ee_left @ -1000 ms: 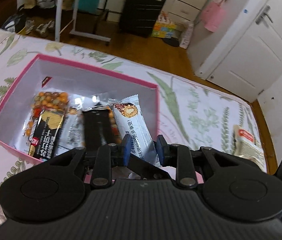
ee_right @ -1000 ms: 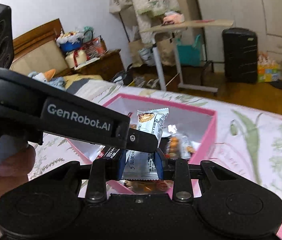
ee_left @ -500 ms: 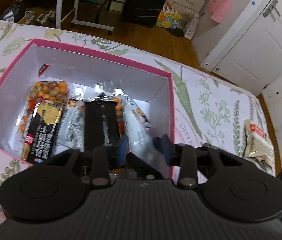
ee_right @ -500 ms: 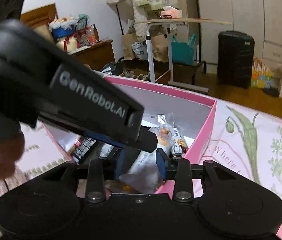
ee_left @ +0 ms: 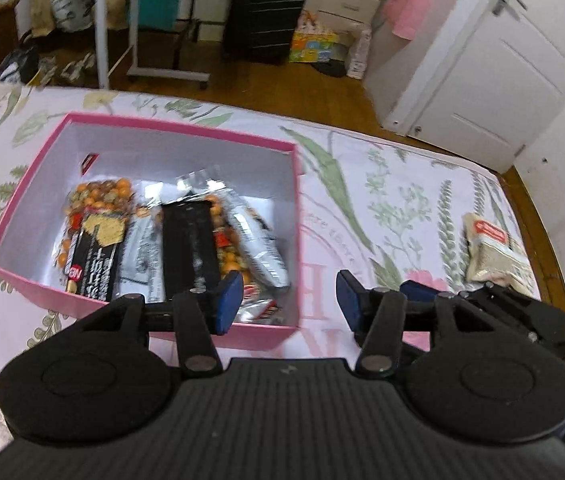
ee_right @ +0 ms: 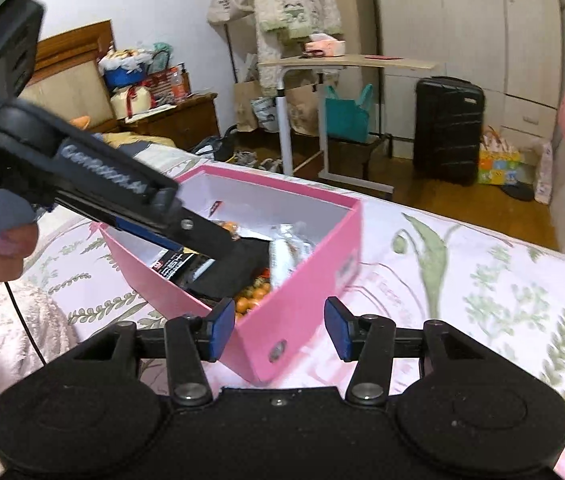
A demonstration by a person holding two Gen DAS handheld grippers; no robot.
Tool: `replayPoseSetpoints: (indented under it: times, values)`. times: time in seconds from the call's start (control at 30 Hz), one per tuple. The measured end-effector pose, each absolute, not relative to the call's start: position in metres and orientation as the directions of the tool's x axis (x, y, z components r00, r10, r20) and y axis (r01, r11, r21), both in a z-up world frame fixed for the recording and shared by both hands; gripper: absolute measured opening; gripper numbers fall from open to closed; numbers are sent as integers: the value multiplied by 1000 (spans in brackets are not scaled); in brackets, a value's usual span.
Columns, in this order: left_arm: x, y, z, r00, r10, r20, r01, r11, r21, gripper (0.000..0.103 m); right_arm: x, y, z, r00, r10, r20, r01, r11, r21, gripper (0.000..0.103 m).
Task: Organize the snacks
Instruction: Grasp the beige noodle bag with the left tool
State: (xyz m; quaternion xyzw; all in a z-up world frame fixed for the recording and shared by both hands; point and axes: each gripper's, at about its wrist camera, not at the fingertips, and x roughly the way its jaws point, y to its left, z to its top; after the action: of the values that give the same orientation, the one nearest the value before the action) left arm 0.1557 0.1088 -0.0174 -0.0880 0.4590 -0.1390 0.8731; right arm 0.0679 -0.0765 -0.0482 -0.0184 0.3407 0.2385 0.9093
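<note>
A pink box point(ee_left: 296, 216) with white inside sits on the flowered bed cover and holds several snack packs: a black cracker pack point(ee_left: 92, 256), a black bar point(ee_left: 189, 248), orange nut bags point(ee_left: 100, 194) and a silver-white pack point(ee_left: 258, 246). The box also shows in the right wrist view point(ee_right: 302, 292). My left gripper point(ee_left: 287, 300) is open and empty above the box's near right corner. My right gripper point(ee_right: 278, 328) is open and empty over the box's near corner. A beige snack pack point(ee_left: 492, 254) lies alone on the cover at the right.
The left gripper body point(ee_right: 94, 172) reaches over the box from the left. Beyond the bed are a black suitcase point(ee_left: 264, 14), a rolling side table point(ee_right: 346, 64), bags on the wooden floor and a white door point(ee_left: 494, 64).
The right gripper let go of the silver-white pack, which now lies in the box. Both grippers opened wide and pulled back from the box.
</note>
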Motion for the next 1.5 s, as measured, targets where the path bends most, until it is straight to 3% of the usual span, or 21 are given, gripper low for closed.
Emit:
replayPoseSetpoints:
  times: [0.3, 0.57, 0.73, 1.07, 1.23, 1.5]
  values:
    - [143, 57, 15, 538, -391, -747, 302, 917, -263, 55, 54, -126, -21, 721, 344, -602, -329, 934, 139, 63]
    - [145, -3, 14, 487, -476, -733, 436, 859, -268, 57, 35, -210, -29, 756, 195, -625, -124, 980, 157, 67]
    - [163, -49, -9, 474, -467, -747, 453, 856, -248, 57, 35, -270, -45, 744, 139, -653, -7, 980, 200, 67]
    - [214, -149, -76, 413, -537, -736, 423, 828, -367, 57, 58, -378, -96, 708, 36, -705, 271, 908, 319, 73]
    - [234, -199, -110, 323, -606, -727, 478, 768, -427, 57, 75, -412, -125, 713, 35, -700, 330, 865, 379, 79]
    - [250, -254, -149, 294, -594, -749, 537, 751, -384, 57, 102, -442, -159, 676, 53, -735, 405, 806, 432, 81]
